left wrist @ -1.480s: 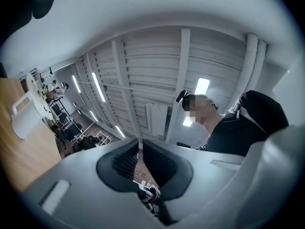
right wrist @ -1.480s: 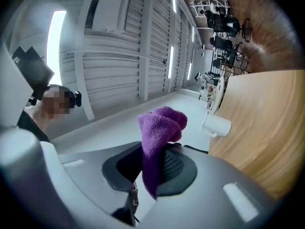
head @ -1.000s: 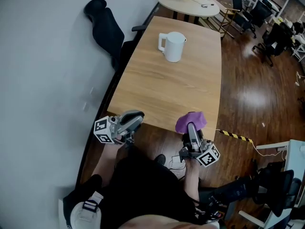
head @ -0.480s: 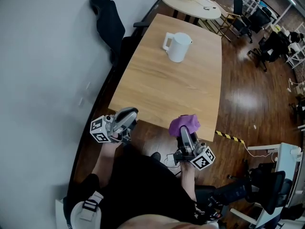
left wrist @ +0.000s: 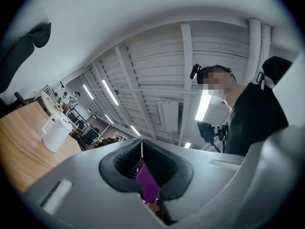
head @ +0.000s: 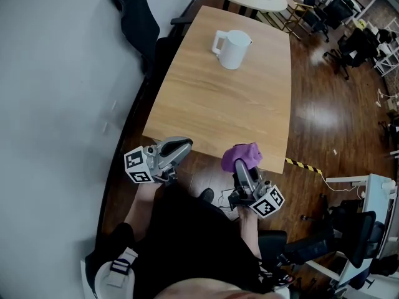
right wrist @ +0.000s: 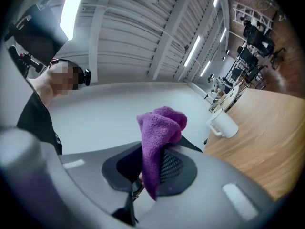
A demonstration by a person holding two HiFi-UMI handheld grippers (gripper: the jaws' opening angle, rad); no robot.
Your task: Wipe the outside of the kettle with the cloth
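Relative to half a second earlier, both grippers had edged slightly toward the near edge of the table (head: 218, 104); the kettle (head: 234, 48) had not shifted on the tabletop.

1. Right gripper (head: 240, 165): its jaws were clamped on the purple cloth (head: 242, 156). They pinched a lower fold, and most of the cloth bunched loosely above the tips.
2. Left gripper (head: 183, 146): its jaws were pressed together at the tips. A purple sliver showed in the gap below them in the left gripper view. I could not tell what it was, and the head view showed no cloth on this gripper.
3. Kettle: white, upright near the far end of the table with its handle to the left, well apart from both grippers. I judged wiping as not yet begun.

Hazards I noted:
- Wiping drag could pull the cloth from the jaws, since only a fold was gripped.
- Pressure from one side could slide or tip the unbraced kettle, because the left gripper was shut and far from the handle.
- The long reach could reduce control of contact force.
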